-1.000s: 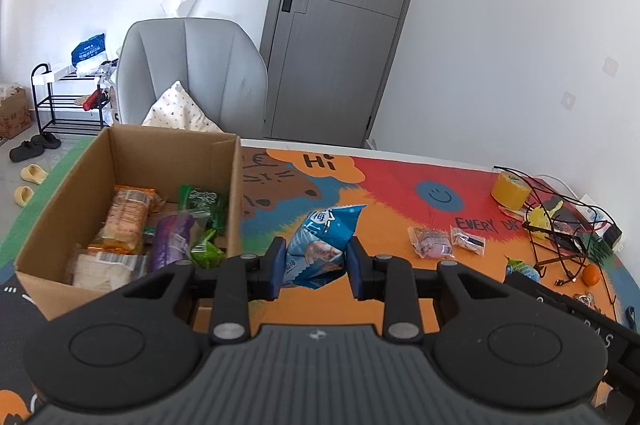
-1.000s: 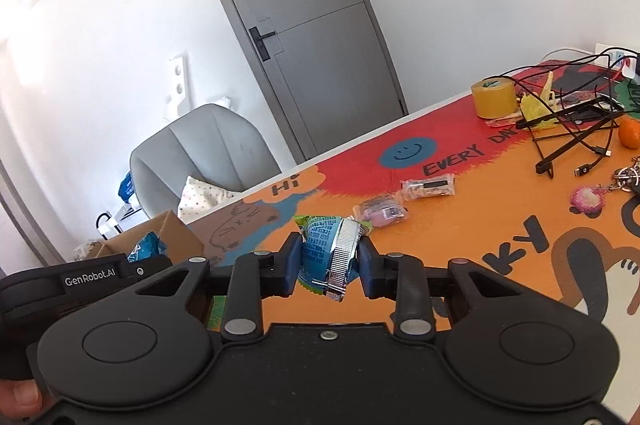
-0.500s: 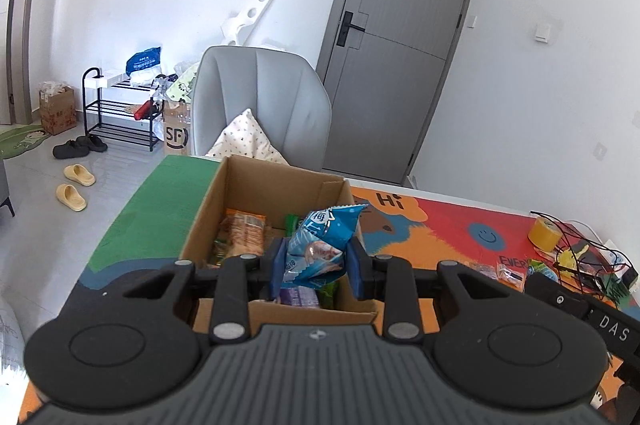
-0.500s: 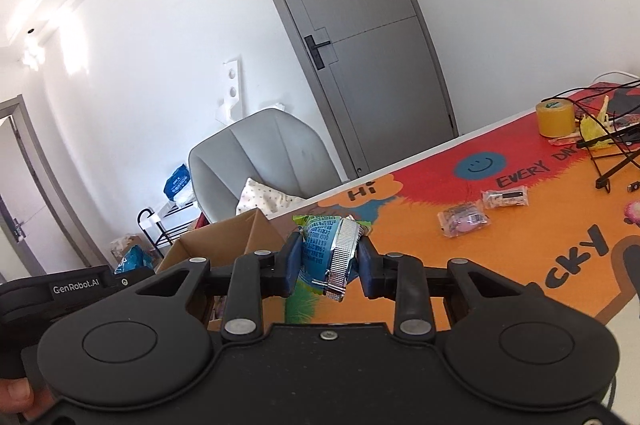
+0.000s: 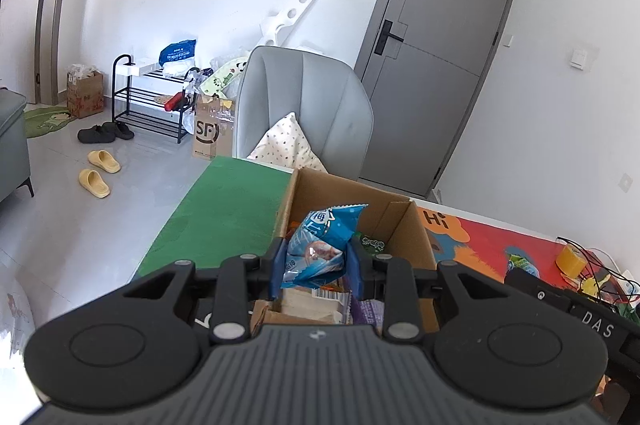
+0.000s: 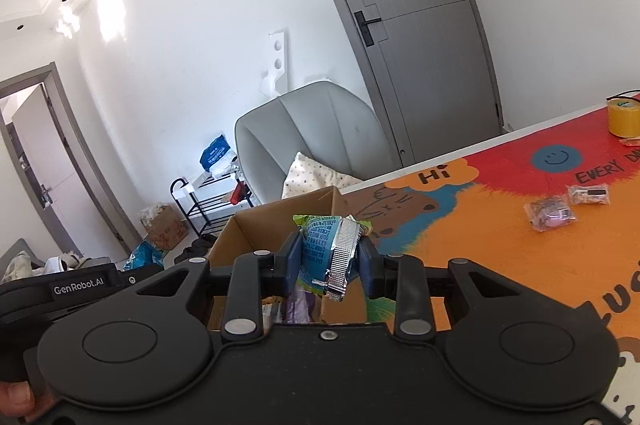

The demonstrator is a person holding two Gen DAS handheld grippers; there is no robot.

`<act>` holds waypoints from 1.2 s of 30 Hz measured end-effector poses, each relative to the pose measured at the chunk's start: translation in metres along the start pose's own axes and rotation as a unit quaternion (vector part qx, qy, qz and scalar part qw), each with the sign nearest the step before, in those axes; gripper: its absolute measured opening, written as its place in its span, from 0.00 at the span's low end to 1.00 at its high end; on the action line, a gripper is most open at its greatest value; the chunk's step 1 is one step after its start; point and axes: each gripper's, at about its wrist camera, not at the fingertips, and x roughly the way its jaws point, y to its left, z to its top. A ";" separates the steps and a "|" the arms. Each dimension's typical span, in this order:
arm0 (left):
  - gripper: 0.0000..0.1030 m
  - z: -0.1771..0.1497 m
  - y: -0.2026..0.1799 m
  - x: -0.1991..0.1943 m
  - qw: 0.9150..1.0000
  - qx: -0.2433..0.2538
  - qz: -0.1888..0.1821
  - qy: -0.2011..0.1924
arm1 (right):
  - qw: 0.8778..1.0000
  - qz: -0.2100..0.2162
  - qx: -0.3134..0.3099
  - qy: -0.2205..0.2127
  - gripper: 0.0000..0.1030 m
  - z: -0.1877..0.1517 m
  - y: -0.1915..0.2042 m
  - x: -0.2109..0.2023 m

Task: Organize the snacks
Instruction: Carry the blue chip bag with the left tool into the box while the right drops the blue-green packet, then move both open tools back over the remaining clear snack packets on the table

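My left gripper (image 5: 316,271) is shut on a blue snack bag (image 5: 320,245) and holds it above the open cardboard box (image 5: 396,225), where several wrapped snacks lie. In the right wrist view my right gripper (image 6: 330,259) is shut on a green and blue packet with a silver crimped end (image 6: 326,249), just over the near right part of the same box (image 6: 240,229). Two small clear-wrapped snacks (image 6: 550,215) (image 6: 588,194) lie on the colourful table mat (image 6: 520,265) to the right. The left gripper's body (image 6: 80,285) shows at the left edge of the right wrist view.
A grey chair (image 5: 304,105) with a dotted cushion (image 5: 286,145) stands behind the box, beside a grey door (image 5: 440,65). A yellow tape roll (image 6: 622,117) and black wire rack with cables (image 5: 596,273) sit at the table's far right. Shoe rack (image 5: 148,97) and slippers (image 5: 98,171) are on the floor, left.
Both grippers have swung left with their packets, from over the mat to over the cardboard box. The grips have not changed.
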 end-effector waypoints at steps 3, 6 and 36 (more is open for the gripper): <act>0.30 0.002 0.007 0.004 1.000 -0.006 0.003 0.002 | 1.000 0.009 -0.009 0.008 0.30 0.002 0.012 0.011; 0.30 0.004 0.013 0.008 1.000 -0.008 0.004 0.005 | 1.000 0.016 -0.015 0.016 0.30 0.002 0.021 0.022; 0.59 -0.009 -0.028 0.037 0.998 0.012 -0.028 0.049 | 0.999 -0.035 0.037 -0.002 0.62 0.006 -0.039 -0.005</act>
